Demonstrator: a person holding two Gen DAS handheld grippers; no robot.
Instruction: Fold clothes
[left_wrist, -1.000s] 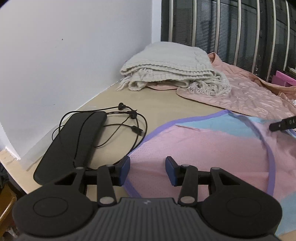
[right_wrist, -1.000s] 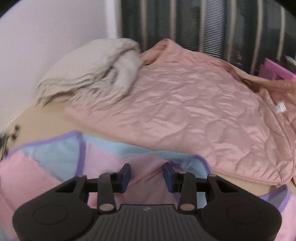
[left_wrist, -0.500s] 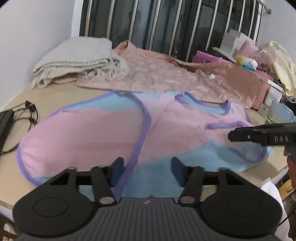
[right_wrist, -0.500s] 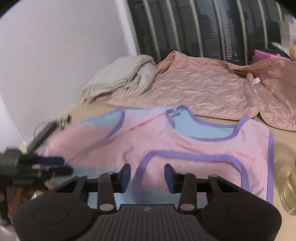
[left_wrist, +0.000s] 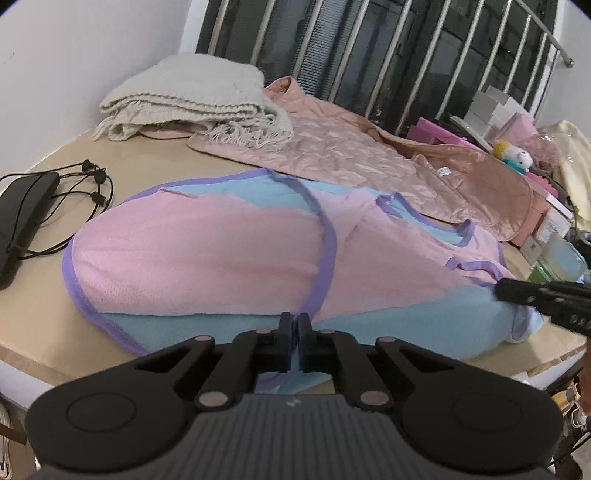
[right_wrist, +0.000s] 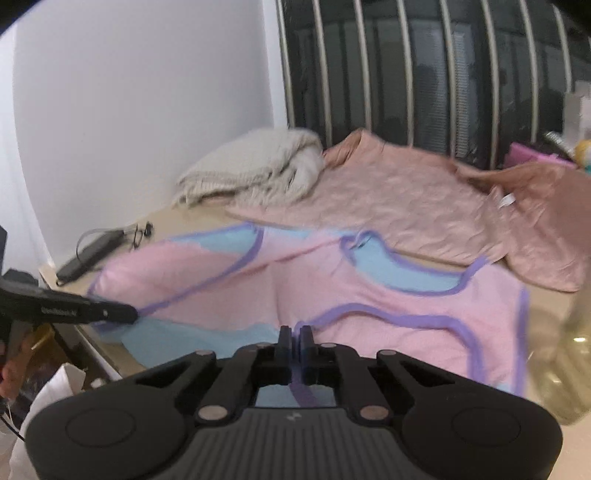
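A pink and light-blue top with purple trim (left_wrist: 229, 258) lies spread on the tan table; it also shows in the right wrist view (right_wrist: 369, 295). My left gripper (left_wrist: 294, 325) is shut on the top's near hem, where a purple trim line meets the blue edge. My right gripper (right_wrist: 295, 339) is shut on the near edge of the top by a purple-trimmed opening. The left gripper also shows in the right wrist view (right_wrist: 125, 314), and the right gripper in the left wrist view (left_wrist: 502, 290), both at the top's near edge.
A folded cream blanket (left_wrist: 192, 99) and a quilted pink cover (left_wrist: 351, 155) lie behind the top. A black flat device with cables (left_wrist: 22, 221) lies at the left. Boxes and a toy (left_wrist: 513, 155) crowd the right. A clear bottle (right_wrist: 565, 350) stands at my right.
Both grippers were open and have closed on the top's near edge. Both have drawn back toward the near table edge, so the whole top is in view.
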